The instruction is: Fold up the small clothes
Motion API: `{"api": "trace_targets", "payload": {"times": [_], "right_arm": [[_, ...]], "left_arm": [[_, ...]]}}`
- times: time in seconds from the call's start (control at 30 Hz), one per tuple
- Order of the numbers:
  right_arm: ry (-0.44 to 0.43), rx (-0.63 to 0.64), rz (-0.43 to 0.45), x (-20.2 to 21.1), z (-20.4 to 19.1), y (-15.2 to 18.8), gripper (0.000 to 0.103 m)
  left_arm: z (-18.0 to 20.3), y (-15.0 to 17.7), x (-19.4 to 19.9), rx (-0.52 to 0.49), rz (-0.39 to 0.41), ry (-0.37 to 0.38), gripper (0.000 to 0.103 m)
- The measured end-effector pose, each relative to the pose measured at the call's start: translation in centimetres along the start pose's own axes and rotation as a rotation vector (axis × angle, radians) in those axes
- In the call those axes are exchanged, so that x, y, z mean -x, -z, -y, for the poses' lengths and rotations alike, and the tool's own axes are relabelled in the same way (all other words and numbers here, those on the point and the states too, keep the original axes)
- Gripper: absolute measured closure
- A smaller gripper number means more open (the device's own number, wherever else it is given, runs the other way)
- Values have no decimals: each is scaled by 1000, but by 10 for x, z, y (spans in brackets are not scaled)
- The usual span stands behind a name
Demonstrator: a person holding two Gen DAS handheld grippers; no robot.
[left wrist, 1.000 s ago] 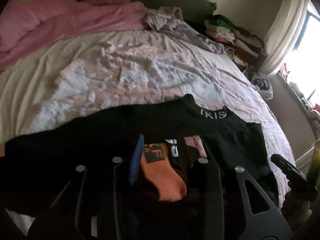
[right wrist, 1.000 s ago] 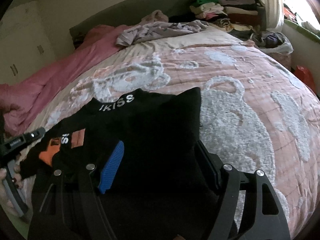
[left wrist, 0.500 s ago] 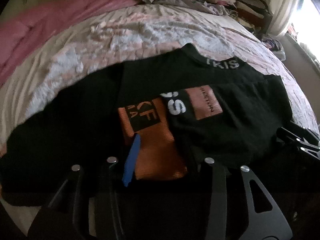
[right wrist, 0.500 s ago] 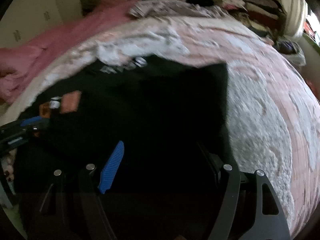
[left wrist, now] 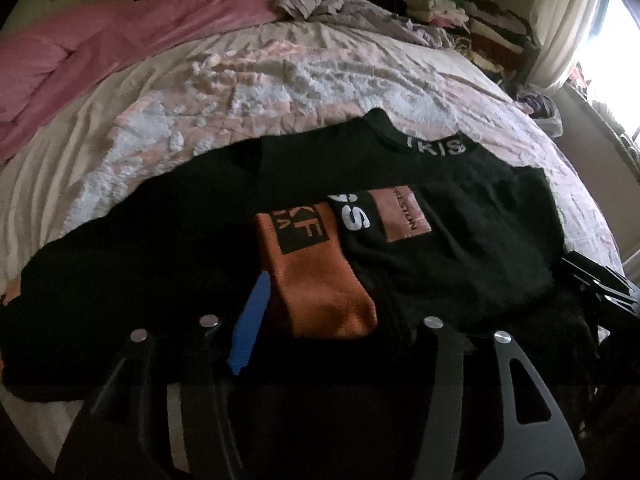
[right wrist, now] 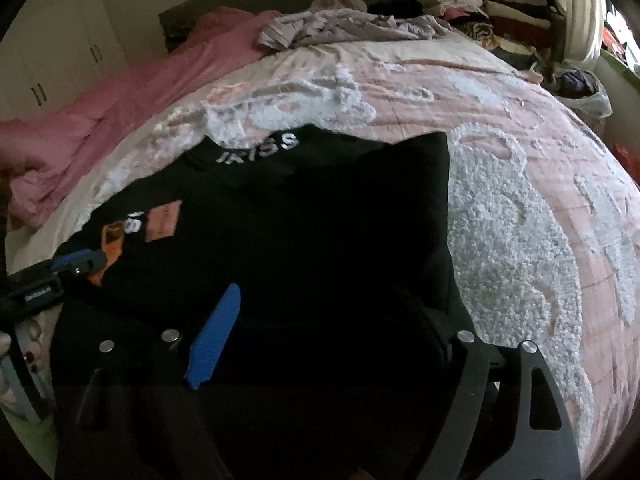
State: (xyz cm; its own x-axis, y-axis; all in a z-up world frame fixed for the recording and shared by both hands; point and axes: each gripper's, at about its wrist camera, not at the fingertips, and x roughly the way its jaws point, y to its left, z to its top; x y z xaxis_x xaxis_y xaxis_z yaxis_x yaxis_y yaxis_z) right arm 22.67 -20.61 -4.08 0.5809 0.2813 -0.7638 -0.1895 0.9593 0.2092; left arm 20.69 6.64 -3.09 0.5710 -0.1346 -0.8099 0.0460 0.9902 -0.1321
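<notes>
A black top (left wrist: 440, 264) with white collar lettering (left wrist: 436, 147) lies flat on the pink and white bedspread (left wrist: 248, 80). Its orange sleeve end (left wrist: 320, 288) is folded onto the body. My left gripper (left wrist: 324, 300) hovers over that sleeve end with its jaws opening, and the blue pad (left wrist: 248, 328) stands clear of the cloth. In the right wrist view the same top (right wrist: 320, 208) fills the middle. My right gripper (right wrist: 320, 292) is over its near hem, jaws opening wide, black cloth below them. The left gripper (right wrist: 76, 262) shows at the left edge.
A pink blanket (left wrist: 100, 48) lies along the far left of the bed. Crumpled lilac clothes (right wrist: 344, 28) sit at the headboard, and a stack of folded clothes (right wrist: 492, 4) stands at the back right by a curtain (left wrist: 560, 20). A hand (right wrist: 28, 356) holds the left gripper.
The left jaws have spread and let go of the orange sleeve end, which now lies flat on the top. The left gripper has tipped downward. The right jaws have widened a little.
</notes>
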Motion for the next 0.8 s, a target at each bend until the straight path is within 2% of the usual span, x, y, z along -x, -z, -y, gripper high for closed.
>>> {"api": "trace_targets", "payload": {"times": [0.07,0.13,0.27,0.43,0.63,0.8], "right_arm": [[-13,3,21,9,-4,-1,15],[-18,5,41,17,-9,-1,13],[-36,15,74,32,-21,-1,8],[-61,22,98,44,-37,-3,6],[-95,56,113,54,-63,-7,6],[-132,113,134,65,-93,-15,6]], "left_arm": [[-1,0,9,1,19,2,51],[-3,2,16,7,33,-2,43],[-12,7,32,33,58,-9,35],[-21,13,55,58,109,-32,22],[-35,19,75,85,143,-60,19],[-54,26,89,123,170,-118,17]]}}
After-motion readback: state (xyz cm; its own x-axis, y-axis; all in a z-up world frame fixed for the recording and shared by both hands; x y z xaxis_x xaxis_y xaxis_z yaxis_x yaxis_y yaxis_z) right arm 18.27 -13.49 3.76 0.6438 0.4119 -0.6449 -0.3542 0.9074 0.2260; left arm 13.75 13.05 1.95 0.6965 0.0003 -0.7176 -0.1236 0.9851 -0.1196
